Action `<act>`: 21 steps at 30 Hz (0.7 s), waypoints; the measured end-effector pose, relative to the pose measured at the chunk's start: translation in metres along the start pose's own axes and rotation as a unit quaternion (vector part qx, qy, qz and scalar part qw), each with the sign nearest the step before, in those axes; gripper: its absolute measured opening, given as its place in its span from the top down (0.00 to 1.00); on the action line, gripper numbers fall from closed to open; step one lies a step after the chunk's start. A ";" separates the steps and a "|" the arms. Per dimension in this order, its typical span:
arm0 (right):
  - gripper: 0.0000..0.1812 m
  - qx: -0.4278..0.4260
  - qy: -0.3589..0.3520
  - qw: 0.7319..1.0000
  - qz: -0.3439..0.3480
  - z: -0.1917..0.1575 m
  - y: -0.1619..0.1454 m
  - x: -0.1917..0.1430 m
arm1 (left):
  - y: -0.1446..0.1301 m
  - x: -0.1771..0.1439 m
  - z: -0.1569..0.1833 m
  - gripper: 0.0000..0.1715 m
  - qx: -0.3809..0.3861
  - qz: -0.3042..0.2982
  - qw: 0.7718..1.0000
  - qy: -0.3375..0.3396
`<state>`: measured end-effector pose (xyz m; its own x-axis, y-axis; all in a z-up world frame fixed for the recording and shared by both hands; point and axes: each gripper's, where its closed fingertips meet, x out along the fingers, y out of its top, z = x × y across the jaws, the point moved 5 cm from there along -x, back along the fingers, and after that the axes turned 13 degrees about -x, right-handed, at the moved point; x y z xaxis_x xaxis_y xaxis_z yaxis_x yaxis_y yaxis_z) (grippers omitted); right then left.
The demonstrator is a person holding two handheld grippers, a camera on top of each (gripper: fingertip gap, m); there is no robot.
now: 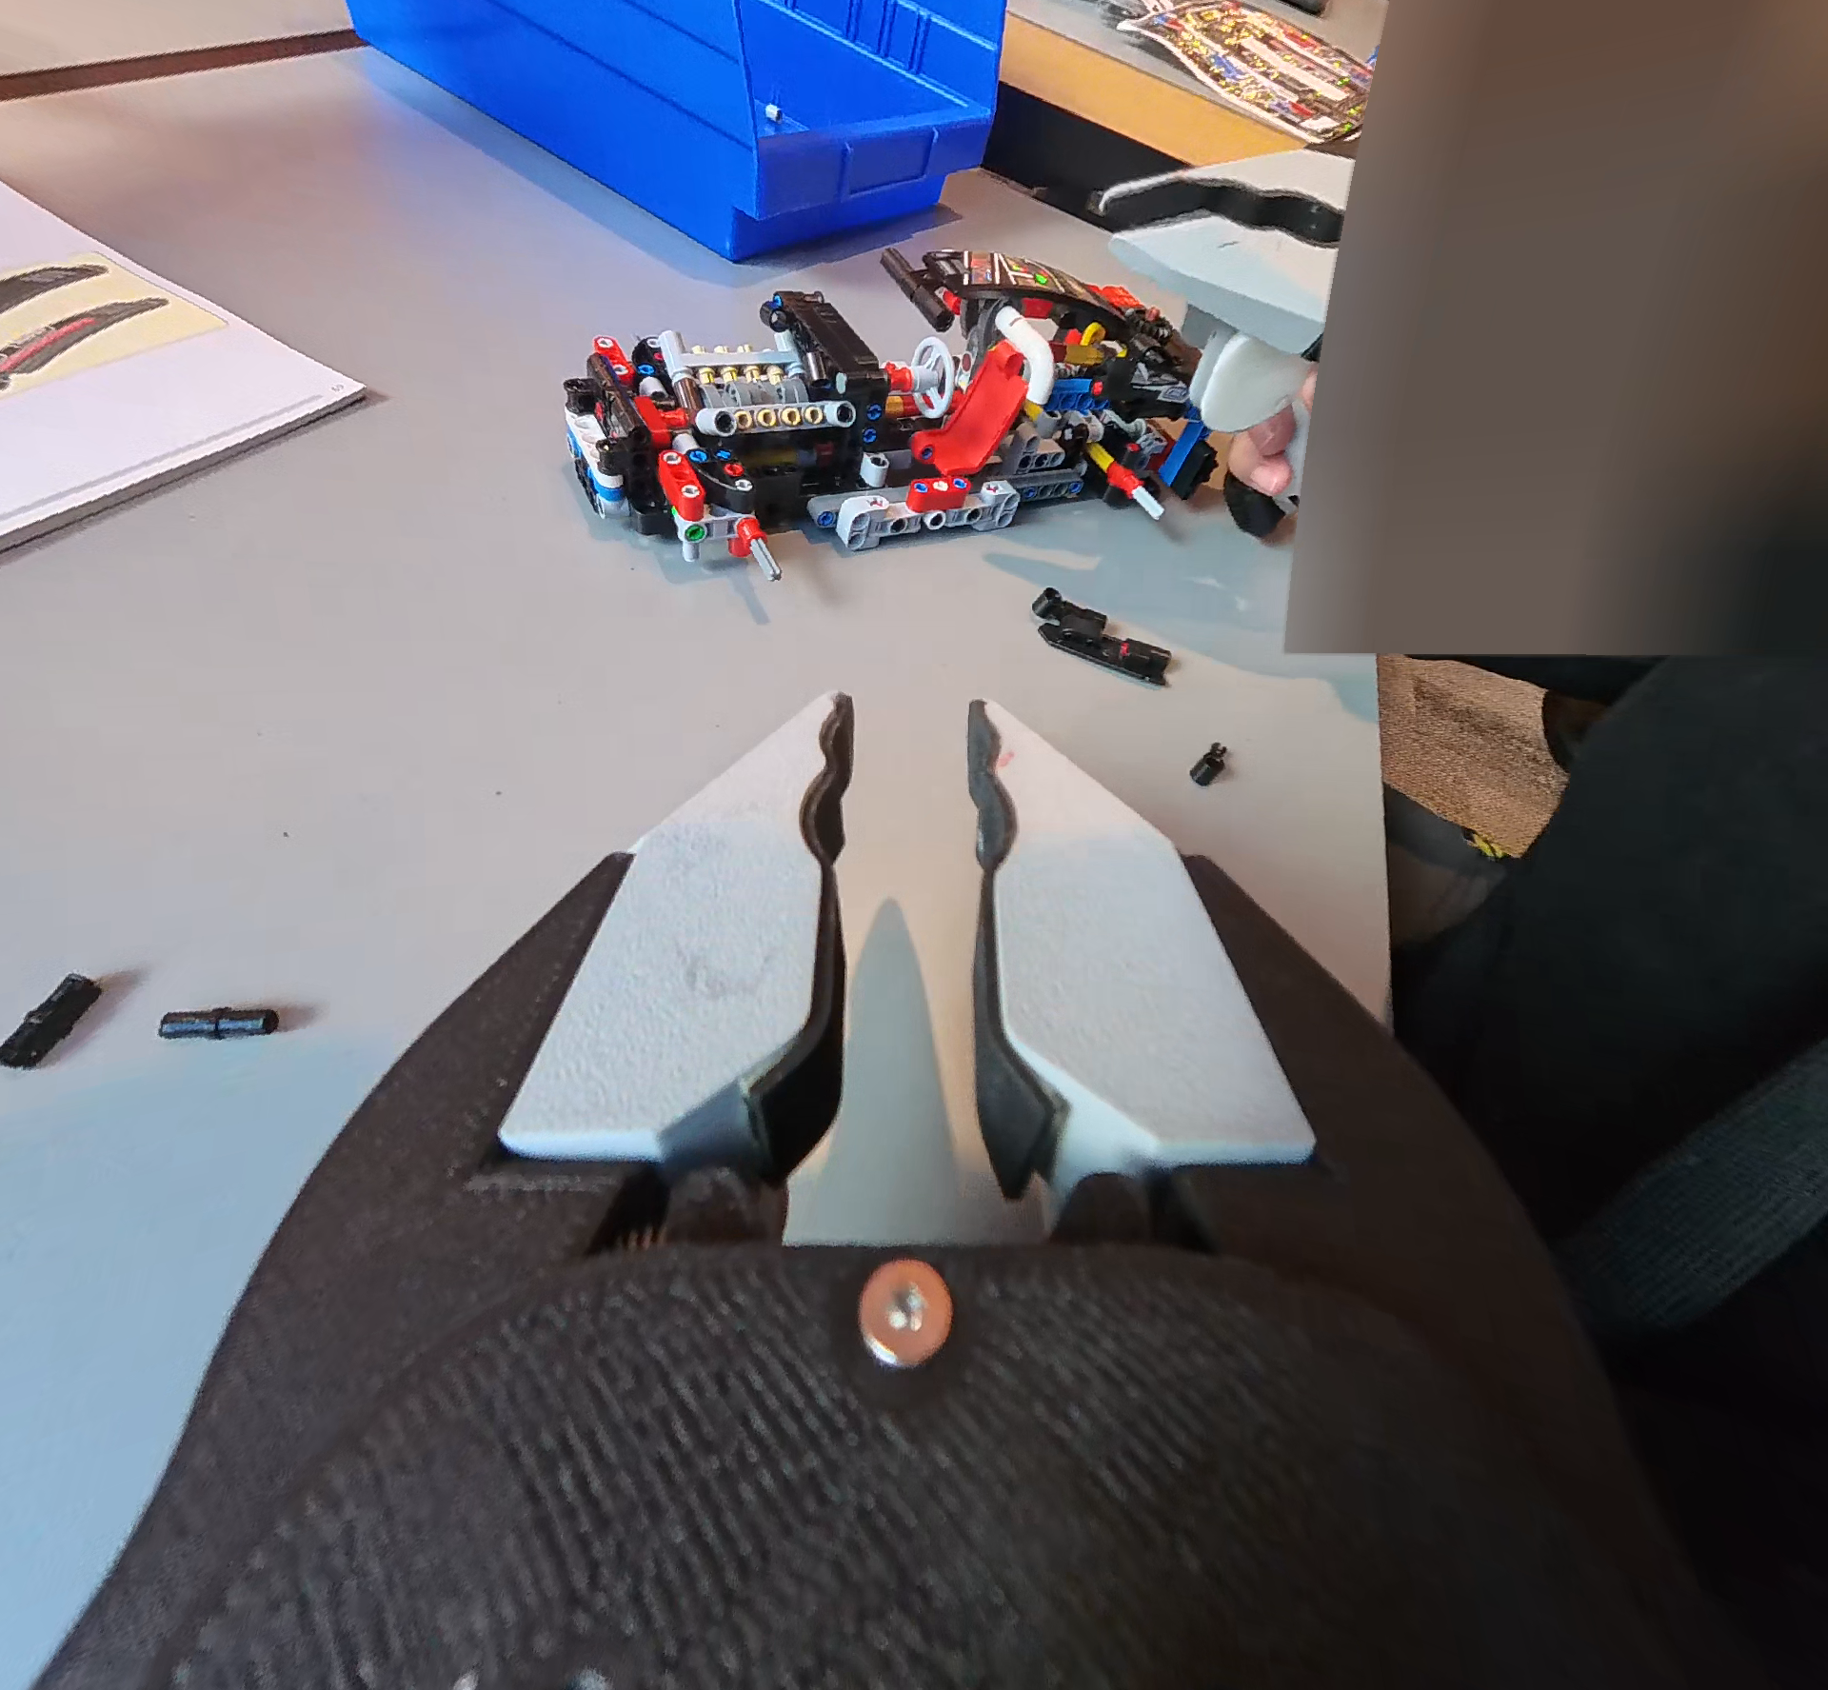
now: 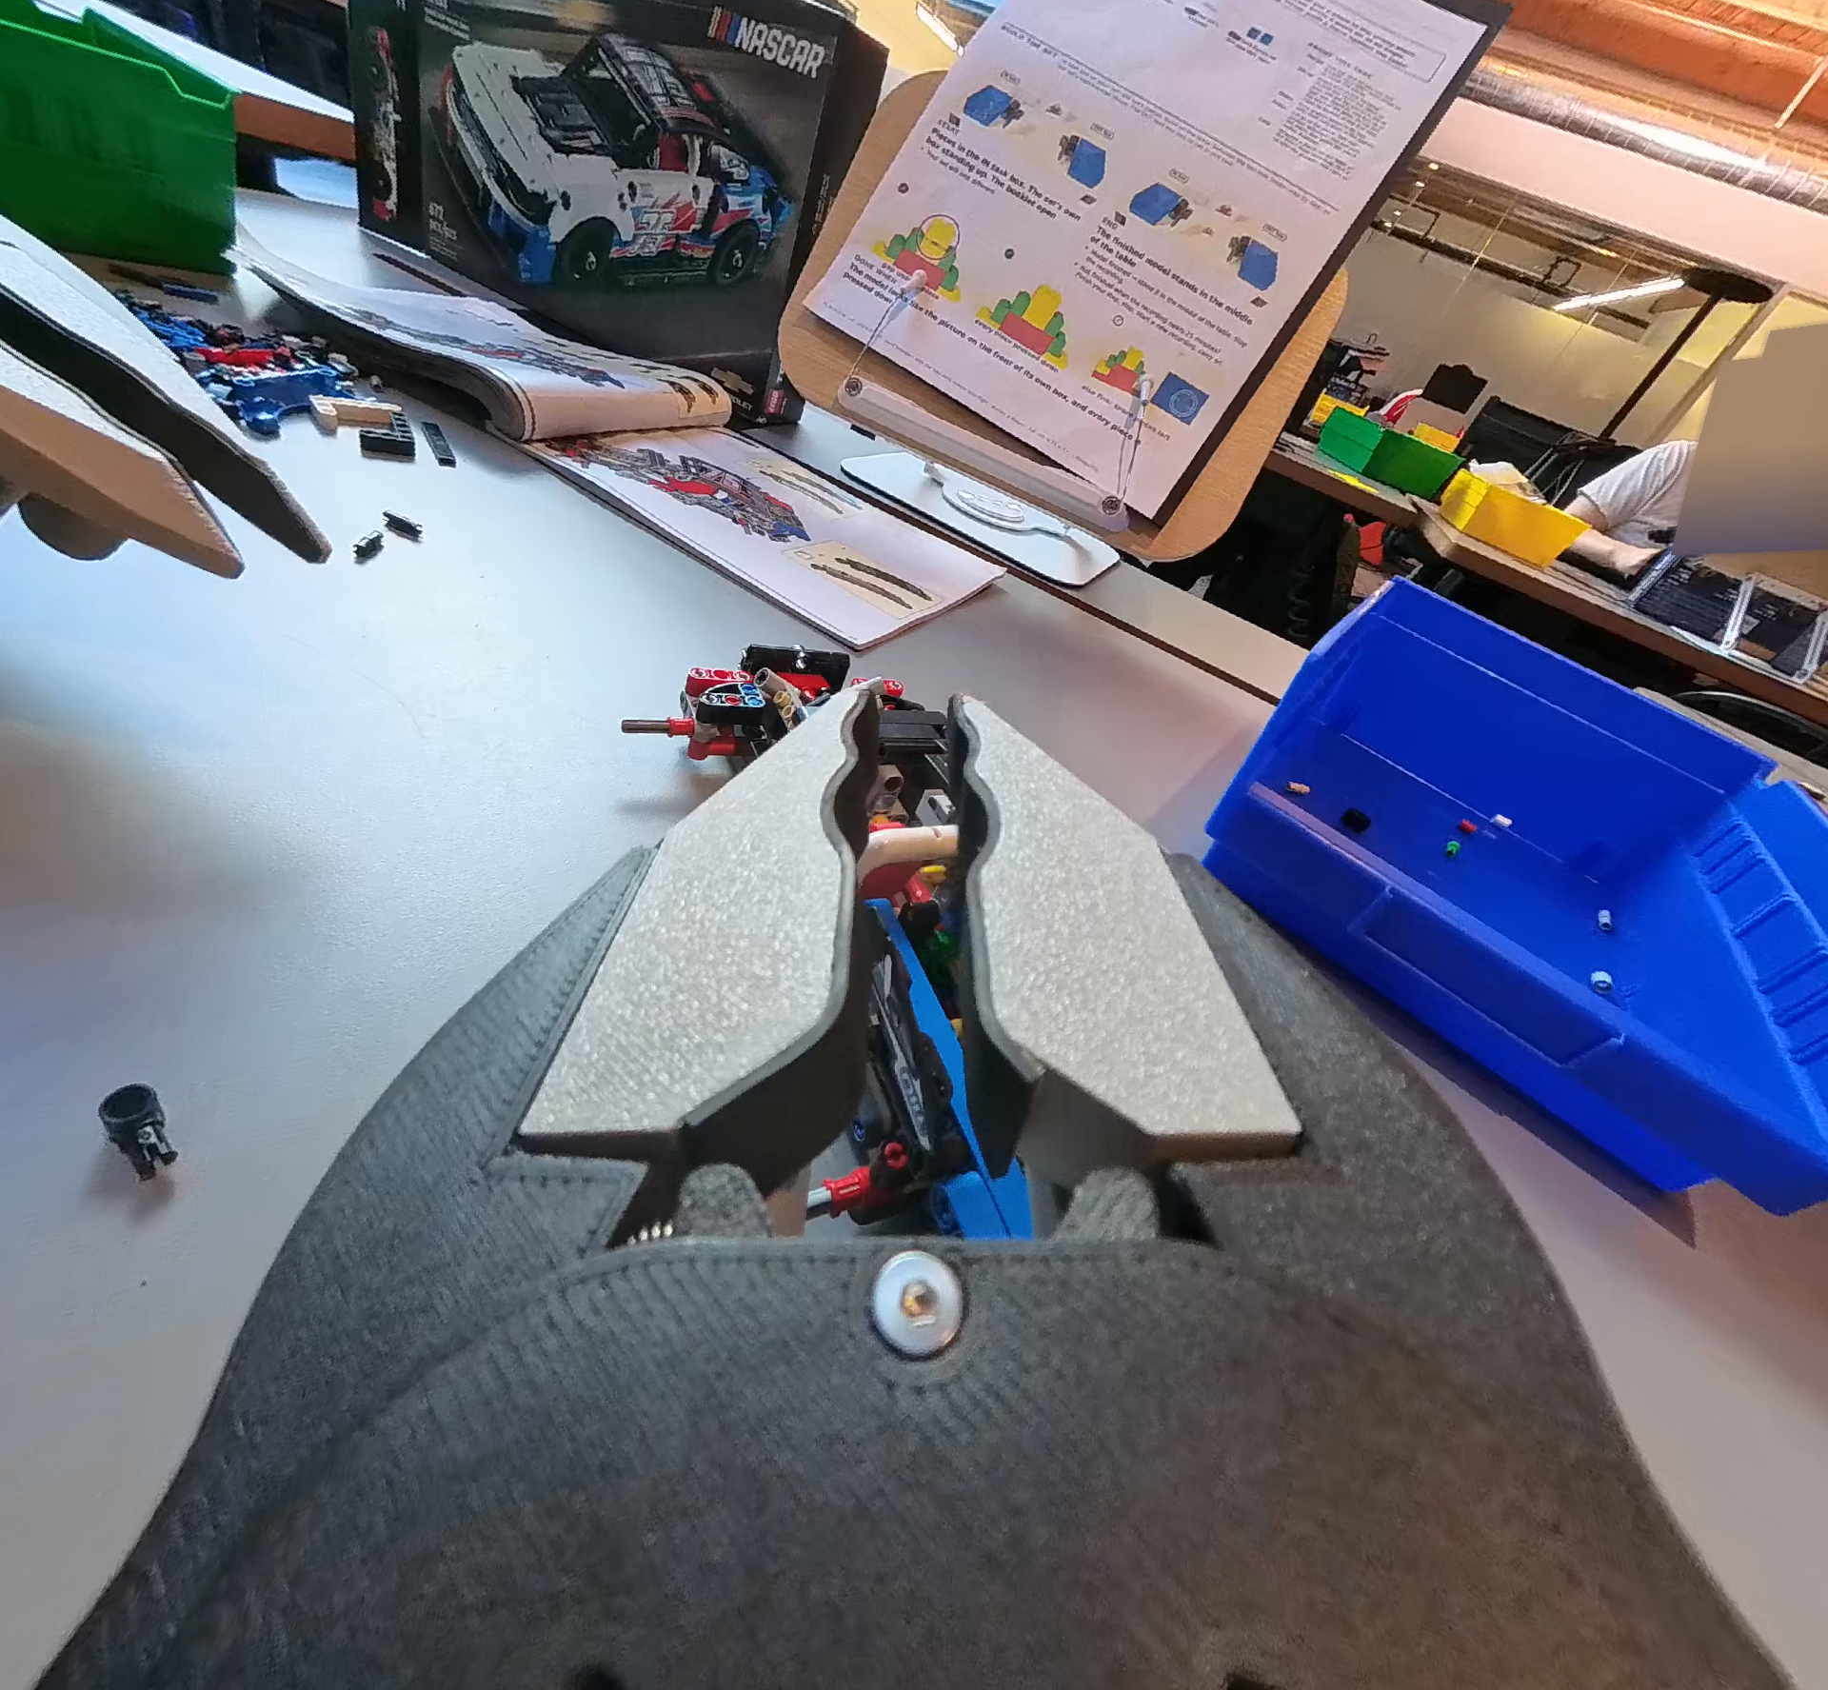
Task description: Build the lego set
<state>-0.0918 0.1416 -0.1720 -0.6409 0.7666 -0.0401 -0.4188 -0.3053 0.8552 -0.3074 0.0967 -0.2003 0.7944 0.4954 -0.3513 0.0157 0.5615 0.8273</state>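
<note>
The half-built lego car chassis (image 1: 870,426) lies on the grey table (image 1: 396,703), with red, black, blue and grey parts and a white steering wheel. My left gripper (image 1: 910,713) is open and empty, hovering over the table in front of the chassis. My right gripper (image 2: 915,723) is shut on the chassis (image 2: 910,1000), whose parts fill the gap between its fingers. In the left wrist view the right gripper (image 1: 1236,376) holds the chassis at its right end. The left gripper (image 2: 277,559) shows at the upper left of the right wrist view.
A blue bin (image 1: 692,40) stands behind the chassis and holds a few tiny parts (image 2: 1533,901). The open instruction booklet (image 2: 742,495), set box (image 2: 613,159), sheet on a stand (image 2: 1138,208), green bin (image 2: 99,149) and loose pieces (image 2: 257,366) lie beyond. Black parts (image 1: 1098,634) (image 1: 218,1024) (image 2: 138,1118) are scattered. One gripper's finger ends stand about 15 centimetres off the other's.
</note>
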 end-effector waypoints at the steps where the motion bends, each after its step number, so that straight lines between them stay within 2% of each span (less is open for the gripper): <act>1: 0.95 0.001 0.000 1.000 0.001 0.000 0.000 0.000 | 0.000 0.000 0.000 0.88 0.001 0.001 1.000 0.001; 13: 0.96 -0.002 -0.002 1.000 0.013 0.001 0.003 -0.001 | 0.002 0.000 -0.002 0.88 -0.004 0.008 1.000 0.006; 21: 0.98 -0.017 -0.023 0.999 0.045 0.003 0.012 -0.010 | 0.002 0.001 -0.002 0.88 0.002 0.010 1.000 0.015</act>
<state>-0.0884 0.1323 -0.1596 -0.6469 0.7602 0.0605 -0.3834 -0.3928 0.8359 -0.3080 0.0999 -0.1995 0.7766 0.5260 -0.3468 0.0022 0.5482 0.8363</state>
